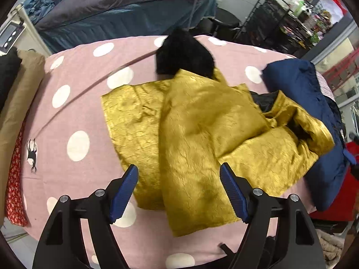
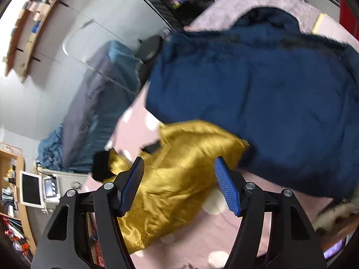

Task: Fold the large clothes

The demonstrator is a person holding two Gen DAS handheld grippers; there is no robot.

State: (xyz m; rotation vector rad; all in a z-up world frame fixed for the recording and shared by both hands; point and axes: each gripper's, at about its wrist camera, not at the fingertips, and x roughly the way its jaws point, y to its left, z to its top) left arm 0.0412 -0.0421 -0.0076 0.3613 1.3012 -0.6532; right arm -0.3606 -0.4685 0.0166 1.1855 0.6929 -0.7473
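The left claw (image 1: 179, 190) points steeply down over the near edge of the yellow coat (image 1: 202, 139), its two blue-padded fingers (image 1: 124, 192) standing well apart with nothing clamped between them; the coat's folded middle strip lies below the gap, but the pads do not press on it. The right claw (image 2: 179, 183) is tilted and rolled, so the room leans in its view, and its jaws also stand wide with no cloth gripped; the blue pads (image 2: 226, 190) hang above the yellow coat (image 2: 179, 179), and the picture is smeared with motion. The yellow coat lies spread on the pink polka-dot cover (image 1: 74, 103) of the table, roughly at its middle. It is a shiny, crinkled gold fabric, with the left panel flat, a long strip folded down the middle toward the near edge, and the right side bunched in loose folds where a dark lining (image 1: 261, 100) shows. A black fur hood (image 1: 184, 56) sits at its far end. Just right of it, touching its bunched side, lies a navy blue jacket (image 1: 314, 121), which fills the far right of the right wrist view (image 2: 258, 89). Beyond the table stands a bed with blue and grey bedding (image 1: 125, 6).
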